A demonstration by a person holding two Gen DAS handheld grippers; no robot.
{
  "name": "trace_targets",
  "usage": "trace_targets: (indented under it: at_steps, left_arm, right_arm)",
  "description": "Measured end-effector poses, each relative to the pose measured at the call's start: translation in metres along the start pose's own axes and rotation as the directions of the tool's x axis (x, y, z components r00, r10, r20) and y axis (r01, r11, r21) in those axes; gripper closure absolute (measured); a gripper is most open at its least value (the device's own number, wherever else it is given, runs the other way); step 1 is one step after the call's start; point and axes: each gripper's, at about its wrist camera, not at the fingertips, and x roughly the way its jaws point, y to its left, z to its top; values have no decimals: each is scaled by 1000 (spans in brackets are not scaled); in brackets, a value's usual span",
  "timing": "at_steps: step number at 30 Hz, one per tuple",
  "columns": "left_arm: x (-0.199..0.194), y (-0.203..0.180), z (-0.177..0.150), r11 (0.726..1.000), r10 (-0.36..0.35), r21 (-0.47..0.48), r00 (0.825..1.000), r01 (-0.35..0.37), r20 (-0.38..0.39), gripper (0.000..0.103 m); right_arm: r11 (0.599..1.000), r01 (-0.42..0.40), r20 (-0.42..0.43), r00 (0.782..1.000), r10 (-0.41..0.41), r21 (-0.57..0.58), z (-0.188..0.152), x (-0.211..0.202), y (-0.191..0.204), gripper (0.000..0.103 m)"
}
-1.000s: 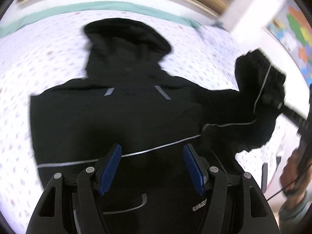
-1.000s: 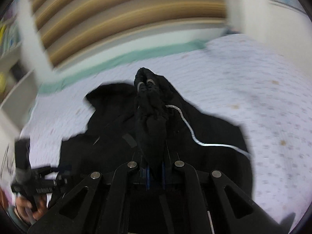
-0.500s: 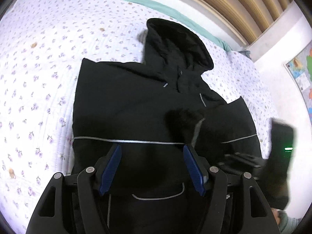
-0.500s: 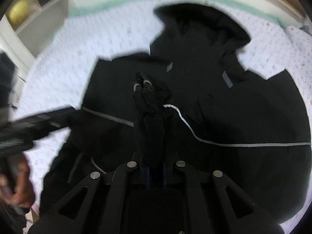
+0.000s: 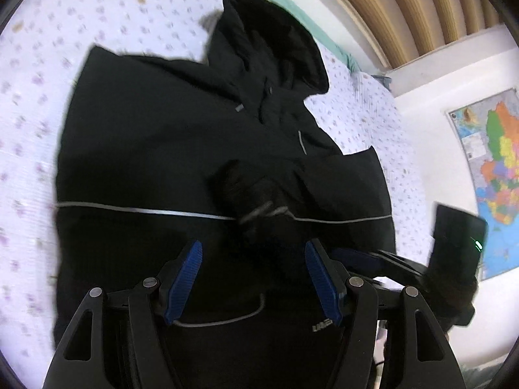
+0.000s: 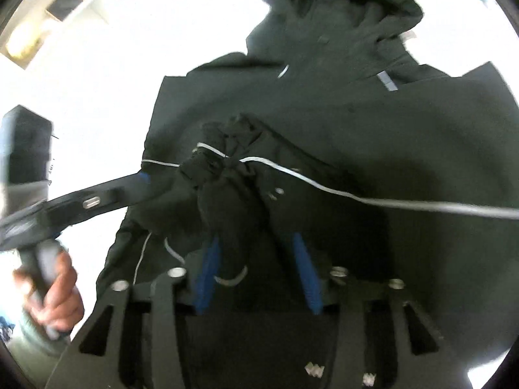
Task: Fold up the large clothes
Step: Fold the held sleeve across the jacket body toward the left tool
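A black hooded jacket (image 5: 155, 149) lies spread face up on the bed, hood (image 5: 275, 42) toward the headboard, with a thin reflective stripe across its chest. Its right-hand sleeve (image 6: 227, 175) is folded over the chest, the bunched cuff (image 5: 246, 188) at the middle. My right gripper (image 6: 254, 238) hangs just above the chest. Its jaws are opening, and the sleeve lies loose between the blue pads (image 6: 207, 272). My left gripper (image 5: 253, 243) hovers open over the jacket's lower front with nothing between its pads.
The bed's white quilt (image 5: 39, 103) with small purple flowers shows around the jacket. A slatted wooden headboard (image 5: 389, 9) and a white wall with a coloured map (image 5: 496, 168) lie beyond. A hand (image 6: 55, 295) holds the left gripper's handle. Shelves (image 6: 48, 19) stand at the far left.
The right gripper carried the sleeve from beside the jacket across onto its chest and sank, and its shut jaws have parted. The left gripper has dropped closer to the jacket and rolled.
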Motion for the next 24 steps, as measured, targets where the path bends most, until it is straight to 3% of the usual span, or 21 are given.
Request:
trace_targets:
  at_steps: [2,5,11,14,15,18,20,24]
  left_arm:
    - [7,1,1,999,-46,-17,999,46,-9,36]
    - [18,5,3,997,-55,-64,998,53,-29,36]
    - [46,2,6,998,37,-54,997,-41,-70,36]
    - [61,-10,11,995,100,-5,992,-101,-76,76]
    - [63,-14,12,991,130,13,989,-130,-69,78]
    - [44,-31,18,981,178,67,984,-179,21,81]
    - [17,-38,24,982,166,71,981,-173,99,82]
    - [-47,-32,38,987,136,49,958,-153,251,82]
  right_arm:
    - [1000,21,32,999,-22,12,-10,-20,-10,37]
    - [995,76,64,995,-80,63,-28,-45,-32,37]
    - [980,85,95,990,-104,179,-46,-65,-65,37]
    - [976,121,106,984,-142,182,-42,-70,-69,37]
    - [972,155,108,978,-176,178,-40,-78,-68,37]
    - [960,226,125,961,-247,164,-35,-90,-70,37]
    - [953,256,141,950,-279,163,-32,-97,-75,37]
    - [939,300,134,937,-323,168,-21,-90,-92,37]
